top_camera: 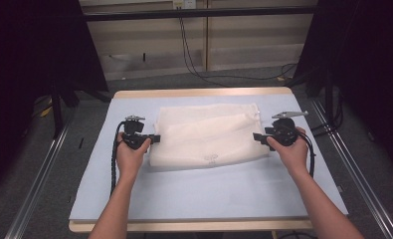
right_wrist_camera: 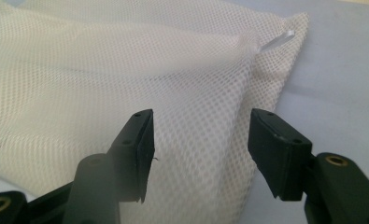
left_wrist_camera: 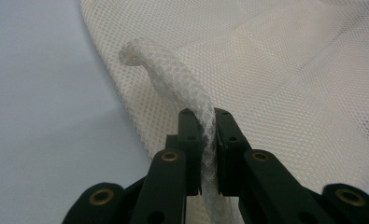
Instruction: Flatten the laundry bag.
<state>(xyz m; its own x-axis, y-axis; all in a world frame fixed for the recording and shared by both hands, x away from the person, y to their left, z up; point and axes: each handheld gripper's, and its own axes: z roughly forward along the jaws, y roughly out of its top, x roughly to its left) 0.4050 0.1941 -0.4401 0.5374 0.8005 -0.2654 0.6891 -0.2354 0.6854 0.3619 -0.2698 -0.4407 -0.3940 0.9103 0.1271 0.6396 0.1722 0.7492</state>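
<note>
Mesh bag (top_camera: 209,135), small faint mark, unreadable

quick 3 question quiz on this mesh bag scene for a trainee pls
1. True or false: the left gripper is clamped on a fold of the mesh bag.
2. How do the right gripper's jaws stand? A shut on the mesh, B apart with nothing pinched, C shut on a cable.
3. What colour is the mat under the bag?

Key: 1 true. 2 B. 3 pale blue.
</note>
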